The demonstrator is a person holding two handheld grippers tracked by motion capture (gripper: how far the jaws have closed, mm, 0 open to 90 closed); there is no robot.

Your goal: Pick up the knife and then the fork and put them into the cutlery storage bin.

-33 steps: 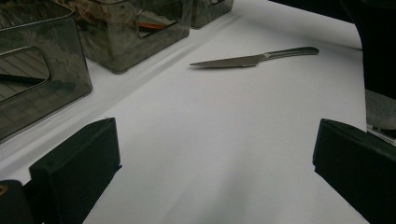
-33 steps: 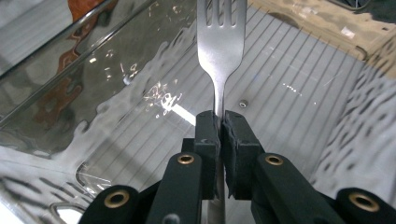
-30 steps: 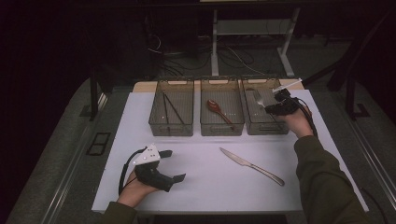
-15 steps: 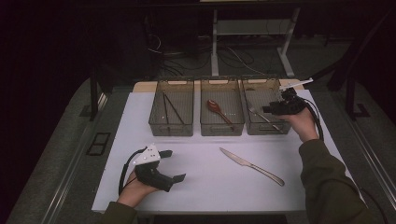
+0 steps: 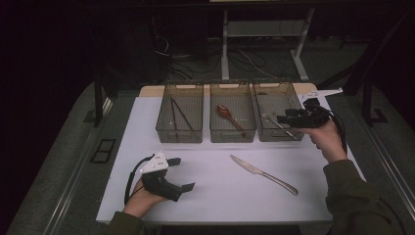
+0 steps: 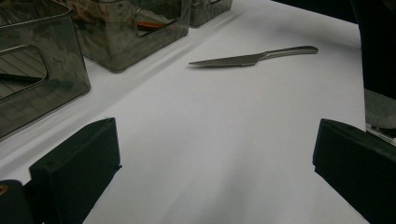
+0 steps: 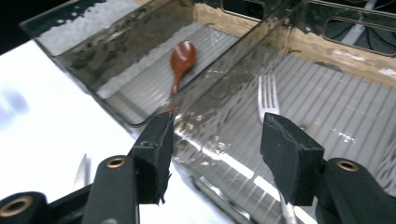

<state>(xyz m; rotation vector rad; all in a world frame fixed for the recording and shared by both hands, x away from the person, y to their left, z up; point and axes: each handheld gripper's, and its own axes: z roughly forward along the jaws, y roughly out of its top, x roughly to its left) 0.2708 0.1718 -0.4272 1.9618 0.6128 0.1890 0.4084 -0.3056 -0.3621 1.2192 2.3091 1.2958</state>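
right gripper: the right gripper [image 5: 288, 119] is held in the person's right hand [image 5: 327, 139] over the near right corner of the right bin [image 5: 277, 93], jaws pointing left across it. in the right gripper view its two black jaws stand apart with nothing between them, and the bin's wall and floor show in the gap [image 7: 217, 140].
fork: the metal fork [image 7: 270, 99] lies flat on the ribbed floor of the right bin, tines pointing away from the gripper, its handle running back under the gripper's right-hand jaw. from above it is a thin pale line in that bin [image 5: 273, 121], just beside the jaw tips. no contact between jaws and fork can be seen.
left gripper: the left gripper [image 5: 182, 173] rests low on the white table [image 5: 215, 196] at its near left, in the person's left hand [image 5: 142, 198], well apart from the bins. its jaws are wide apart and empty, with bare table between them [image 6: 215, 172].
knife: a metal table knife [image 5: 264, 174] lies flat on the table in front of the bins, blade toward the middle bin, handle toward the near right; it sits between the two grippers and touches neither.
middle bin: the middle bin [image 5: 232, 88] holds a reddish-brown wooden spoon [image 5: 229, 114], bowl toward the far end.
left bin: the left bin [image 5: 181, 89] holds a pair of dark chopsticks [image 5: 177, 114] lying lengthwise.
bins: all three are clear smoky plastic, side by side along the far edge of the table.
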